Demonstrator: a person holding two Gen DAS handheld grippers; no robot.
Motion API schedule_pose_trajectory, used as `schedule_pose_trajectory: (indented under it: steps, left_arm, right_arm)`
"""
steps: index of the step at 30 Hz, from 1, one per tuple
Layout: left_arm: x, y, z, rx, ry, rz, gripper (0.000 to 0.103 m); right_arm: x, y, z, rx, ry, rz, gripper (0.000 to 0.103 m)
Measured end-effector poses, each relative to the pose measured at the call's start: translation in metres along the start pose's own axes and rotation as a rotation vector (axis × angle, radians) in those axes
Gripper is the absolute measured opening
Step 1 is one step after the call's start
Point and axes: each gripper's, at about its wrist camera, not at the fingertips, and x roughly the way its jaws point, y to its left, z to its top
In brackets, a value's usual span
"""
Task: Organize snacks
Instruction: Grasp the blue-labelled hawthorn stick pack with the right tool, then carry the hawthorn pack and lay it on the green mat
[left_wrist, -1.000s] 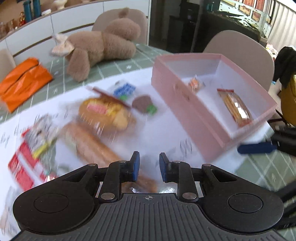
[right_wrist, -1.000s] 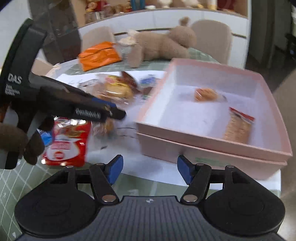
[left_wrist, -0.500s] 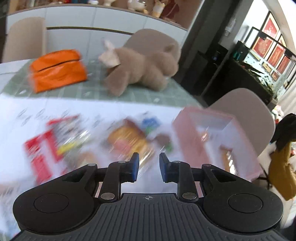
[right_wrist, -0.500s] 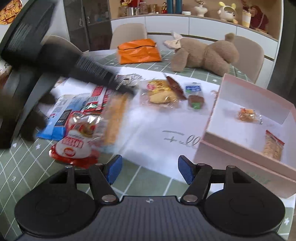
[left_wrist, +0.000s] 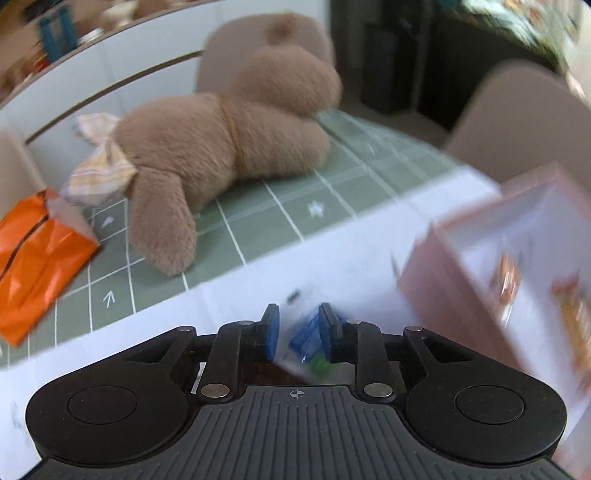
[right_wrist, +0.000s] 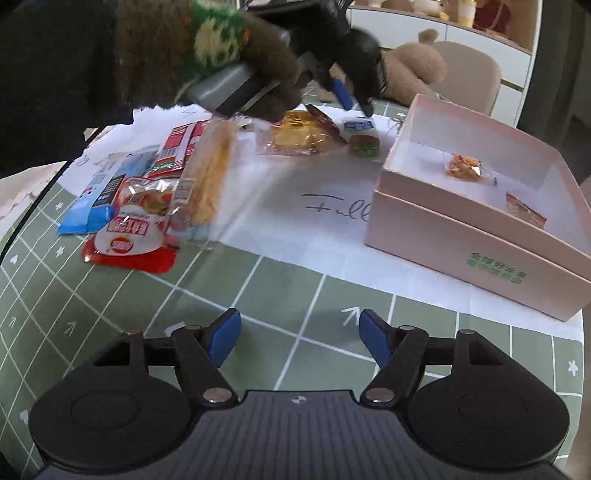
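Between the fingers of the left gripper (left_wrist: 297, 321): narrow gap, not clamped, with the small blue packet (left_wrist: 308, 334) showing through it. Too blurred to tell whether the pads touch it. From the right wrist view, lying flat on the white paper (right_wrist: 277, 206) just left of the pink box (right_wrist: 443, 236), far corner, directly under the left tips.

Right gripper (right_wrist: 299, 332): fingers apart, just been opening, nothing between them, low over the green bench (right_wrist: 184, 314) in front of the pink box.

Risks, judged:
- Gap looks barely wider than the packet, so could land on top and shove it instead of straddling.
- Flat, slick wrapper, so likely to skid on the paper or slip out of a thin edge pinch.
- Mini burger candy (right_wrist: 365, 146) just beside, nearer the box, so could get knocked or pinched along with it.
- Close to the box wall, so could clip the rim on the lift-over.

Look of the packet: small, flat, blue-and-white wrapper with a bit of green at one end, light, probably crinkly.

Further out, left of the pink box: yellow bun pack (right_wrist: 299, 134), long bread pack (right_wrist: 212, 173), red pouch (right_wrist: 129, 236). Inside the box: orange wrapped snack (right_wrist: 463, 166), cracker pack (right_wrist: 526, 212). Beyond the box: plush bear (left_wrist: 221, 147), orange bag (left_wrist: 37, 258).
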Motion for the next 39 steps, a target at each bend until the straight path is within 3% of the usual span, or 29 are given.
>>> schedule_pose_trajectory:
  steps: [6, 9, 14, 19, 21, 23, 27, 30, 34, 39]
  left_arm:
    - [-0.029, -0.01, -0.044, 0.25, -0.049, -0.034, 0.02]
    - [-0.043, -0.004, -0.063, 0.247, -0.045, -0.07, 0.02]
    - [-0.068, 0.014, -0.088, 0.114, -0.012, -0.135, 0.022]
    - [-0.108, 0.045, -0.104, -0.267, -0.05, -0.196, 0.023]
    - [-0.123, 0.057, -0.109, -0.448, -0.056, -0.229, 0.024]
    - [-0.141, 0.06, -0.118, -0.545, -0.073, -0.251, 0.024]
    - [-0.172, 0.049, -0.136, -0.56, -0.086, -0.249, 0.024]
    - [-0.19, 0.048, -0.154, -0.551, -0.077, -0.241, 0.024]
    - [-0.212, 0.06, -0.184, -0.564, -0.073, -0.175, 0.024]
    - [-0.216, 0.09, -0.218, -0.66, -0.035, -0.06, 0.024]
  right_arm:
    - [0.012, -0.008, 0.011, 0.038, -0.039, -0.027, 0.072]
    - [0.018, -0.014, 0.019, 0.08, -0.054, -0.024, 0.072]
    - [0.02, -0.01, 0.034, 0.067, -0.064, -0.019, 0.072]
    - [-0.006, -0.003, 0.073, -0.038, -0.096, 0.071, 0.07]
    - [-0.01, -0.006, 0.104, -0.094, -0.085, 0.065, 0.069]
    - [-0.003, -0.016, 0.141, -0.109, -0.051, 0.037, 0.064]
    - [0.046, -0.04, 0.204, -0.086, 0.019, 0.007, 0.058]
    - [0.101, -0.046, 0.232, -0.038, 0.1, 0.01, 0.045]
    - [0.16, -0.053, 0.247, 0.037, 0.186, -0.022, 0.034]
    - [0.191, -0.053, 0.25, 0.033, 0.228, -0.077, 0.033]
